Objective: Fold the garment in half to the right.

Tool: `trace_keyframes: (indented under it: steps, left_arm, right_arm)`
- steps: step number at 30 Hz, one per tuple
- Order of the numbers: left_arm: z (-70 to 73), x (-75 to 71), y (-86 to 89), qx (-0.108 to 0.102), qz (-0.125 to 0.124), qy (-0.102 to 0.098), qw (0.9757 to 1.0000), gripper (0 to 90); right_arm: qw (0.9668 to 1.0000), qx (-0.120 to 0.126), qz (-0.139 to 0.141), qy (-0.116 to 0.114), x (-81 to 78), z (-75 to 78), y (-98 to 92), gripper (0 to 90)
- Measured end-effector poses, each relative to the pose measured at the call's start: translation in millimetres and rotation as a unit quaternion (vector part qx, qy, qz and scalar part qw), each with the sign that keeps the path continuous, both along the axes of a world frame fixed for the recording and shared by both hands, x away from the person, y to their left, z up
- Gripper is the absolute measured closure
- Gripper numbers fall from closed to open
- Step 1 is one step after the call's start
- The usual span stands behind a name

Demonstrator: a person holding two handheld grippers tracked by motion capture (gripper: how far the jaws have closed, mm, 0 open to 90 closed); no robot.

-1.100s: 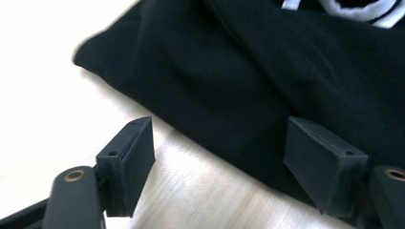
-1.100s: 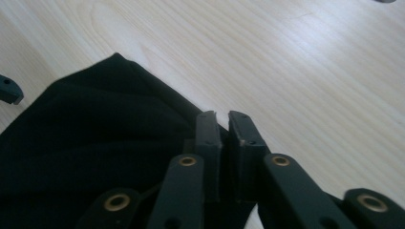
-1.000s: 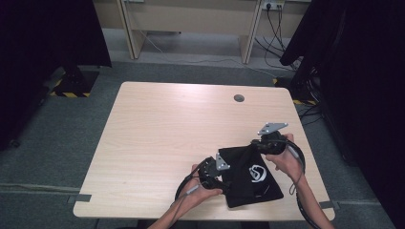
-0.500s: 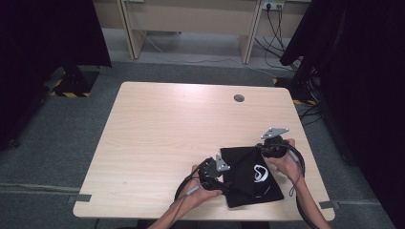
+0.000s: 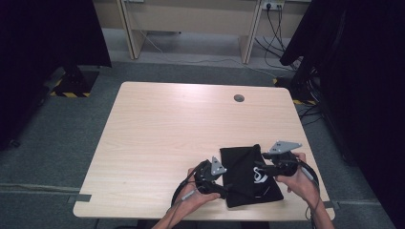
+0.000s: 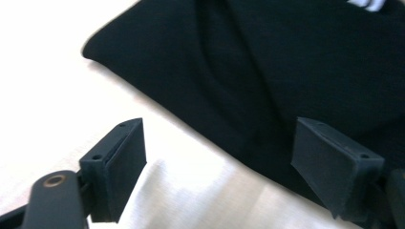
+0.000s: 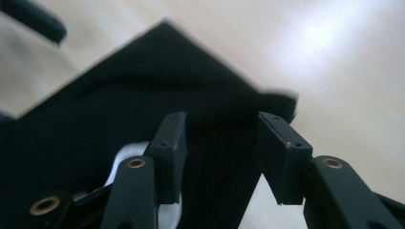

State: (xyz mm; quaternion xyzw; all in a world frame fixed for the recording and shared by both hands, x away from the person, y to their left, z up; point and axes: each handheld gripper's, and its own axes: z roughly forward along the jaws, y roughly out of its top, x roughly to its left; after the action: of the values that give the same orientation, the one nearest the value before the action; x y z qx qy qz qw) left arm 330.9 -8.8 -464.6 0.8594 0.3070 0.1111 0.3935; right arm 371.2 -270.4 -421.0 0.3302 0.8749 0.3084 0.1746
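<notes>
Fingers of the left gripper stand wide apart, pinching nothing, over the near edge of the one black cloth bag. Fingers of the right gripper have just been opening; they stand apart with the bag's cloth below and between them, not pinched. Two grippers, one bag. The bag lies flat on the pale wooden surface, near its front right corner. A white mark shows on it, too blurred to read.

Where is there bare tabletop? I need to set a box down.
Bare: the table left of the black bag and back to the cable hole. Crowded: the near right corner, with bag, left gripper and right gripper.
</notes>
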Motion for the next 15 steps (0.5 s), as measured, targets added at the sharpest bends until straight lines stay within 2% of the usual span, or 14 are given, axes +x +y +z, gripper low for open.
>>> trace_keyframes:
  steps: [4,6,8,10,15]
  left_arm:
    - [-2.7,-6.2,-5.4,0.005,-0.012,0.006,0.9999,16.2]
    - [-4.5,-6.6,-6.1,0.007,-0.016,0.012,0.9998,15.8]
    - [-10.4,-6.6,-5.6,0.021,-0.014,0.014,0.9996,15.7]
    - [-12.4,-7.1,-3.8,0.020,-0.010,0.011,0.9997,15.3]
    - [-11.7,-7.3,2.4,0.028,-0.012,0.011,0.9995,15.7]
  right_arm:
    - [0.9999,-0.003,-0.009,0.012,-12.0,-14.6,-6.1,57.9]
    - [0.9997,-0.016,-0.008,0.019,-14.2,-24.2,-6.1,58.9]
    - [0.9996,-0.010,-0.010,0.025,-15.9,-32.6,-5.3,61.0]
    - [0.9997,-0.003,-0.014,0.020,-17.9,-34.8,-4.3,62.1]
    - [0.9997,-0.015,-0.019,0.005,-23.4,-36.5,7.1,66.3]
